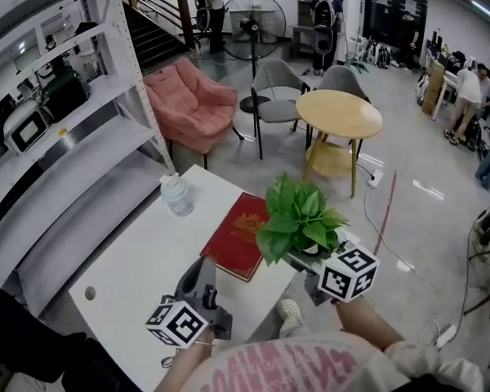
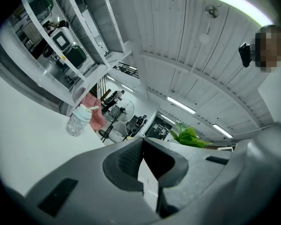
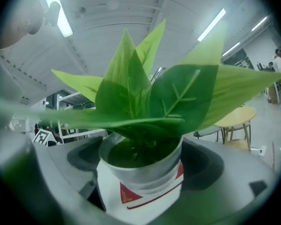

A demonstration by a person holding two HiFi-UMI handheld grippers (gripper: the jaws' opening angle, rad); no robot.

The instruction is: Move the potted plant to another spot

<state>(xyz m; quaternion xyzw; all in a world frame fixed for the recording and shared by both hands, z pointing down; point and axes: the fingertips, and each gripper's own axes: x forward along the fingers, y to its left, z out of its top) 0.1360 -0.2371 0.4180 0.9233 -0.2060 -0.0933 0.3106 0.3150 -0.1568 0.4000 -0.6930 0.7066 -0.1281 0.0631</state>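
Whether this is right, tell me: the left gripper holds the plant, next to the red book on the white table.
Wrong gripper: the right gripper holds the plant, next to the red book on the white table. The right gripper view shows its jaws clamped on it; the left gripper is shut on nothing.

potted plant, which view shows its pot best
The right gripper view: the potted plant fills it, its white and red pot clamped between the fingers. The head view shows mostly leaves; the left gripper view, only distant leaves.
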